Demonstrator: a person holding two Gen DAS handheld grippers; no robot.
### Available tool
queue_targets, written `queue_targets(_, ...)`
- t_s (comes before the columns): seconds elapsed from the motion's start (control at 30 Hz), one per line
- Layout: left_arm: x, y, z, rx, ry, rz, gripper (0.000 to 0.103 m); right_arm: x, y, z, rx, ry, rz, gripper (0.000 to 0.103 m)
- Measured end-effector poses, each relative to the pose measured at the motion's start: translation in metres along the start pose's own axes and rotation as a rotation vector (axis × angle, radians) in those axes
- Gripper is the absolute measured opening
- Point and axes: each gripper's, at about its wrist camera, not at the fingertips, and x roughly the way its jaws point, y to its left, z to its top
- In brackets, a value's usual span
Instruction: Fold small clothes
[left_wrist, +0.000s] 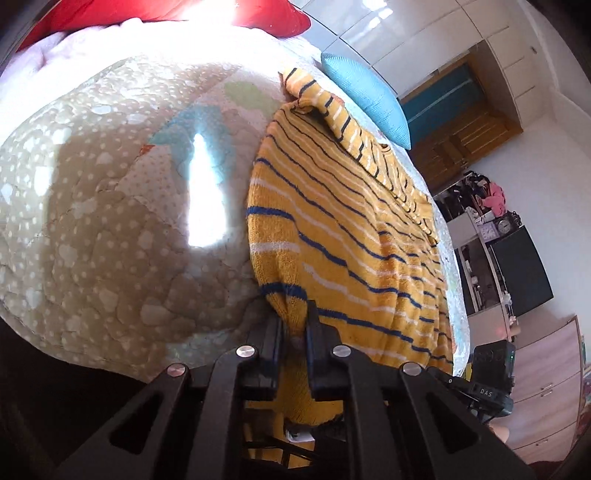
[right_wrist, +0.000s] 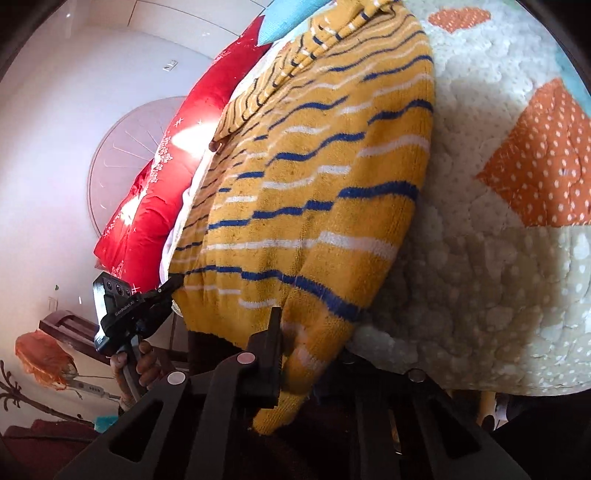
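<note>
1 yellow striped sweater (left_wrist: 343, 221) lay flat on quilted bedspread (left_wrist: 103, 206), hem at the near bed edge. 2 grippers: left gripper (left_wrist: 294, 325) pinched shut on 1 hem corner, right gripper (right_wrist: 295, 332) clamped on the other corner, both pointing along the bed. 1 blue pillow (left_wrist: 365, 96), 1 red pillow (right_wrist: 147, 206) behind

Strong daylight falls on the bed (left_wrist: 92, 206) from above: a blown-out white patch burns near the middle of the quilt and another washes out its far edge by the red pillow (left_wrist: 177, 14). A soft grey shadow lies beside the patch. In the right wrist view the sweater (right_wrist: 314, 192) looks slightly blurred and grainy, with glare on the red pillow. Both views bulge like a barrel, with dark vignetted corners.
</note>
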Motion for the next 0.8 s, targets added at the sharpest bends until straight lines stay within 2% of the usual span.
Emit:
queue_targets(0.17, -0.022, -0.031, 0.013, 0.047, -0.060, -0.050, 0.010, -0.027, 0.024, 0.019, -0.034, -0.064, 0.102, 0.010)
queue_targets(0.33, -0.015, -0.065, 0.072, 0.099, -0.109, -0.096, 0.010, -0.048, 0.038, 0.081, -0.069, -0.161, 0.157, 0.010)
queue_targets(0.43, 0.014, -0.080, 0.124, 0.117, -0.134, -0.095, 0.010, -0.045, 0.037, 0.137, -0.075, -0.238, 0.119, 0.010)
queue_targets(0.5, 0.043, -0.087, 0.158, 0.111, -0.128, -0.074, 0.010, -0.035, 0.029, 0.178, -0.049, -0.268, 0.111, 0.010)
queue_targets(0.6, 0.092, -0.090, 0.204, 0.089, -0.107, -0.018, 0.010, -0.014, 0.014, 0.229, -0.008, -0.297, 0.050, 0.010)
queue_targets(0.7, 0.138, -0.083, 0.236, 0.053, -0.069, 0.040, 0.010, 0.005, -0.010, 0.270, 0.072, -0.300, 0.022, 0.013)
queue_targets(0.8, 0.165, -0.064, 0.253, -0.042, -0.024, 0.018, 0.012, 0.021, -0.033, 0.297, 0.167, -0.296, 0.063, 0.013)
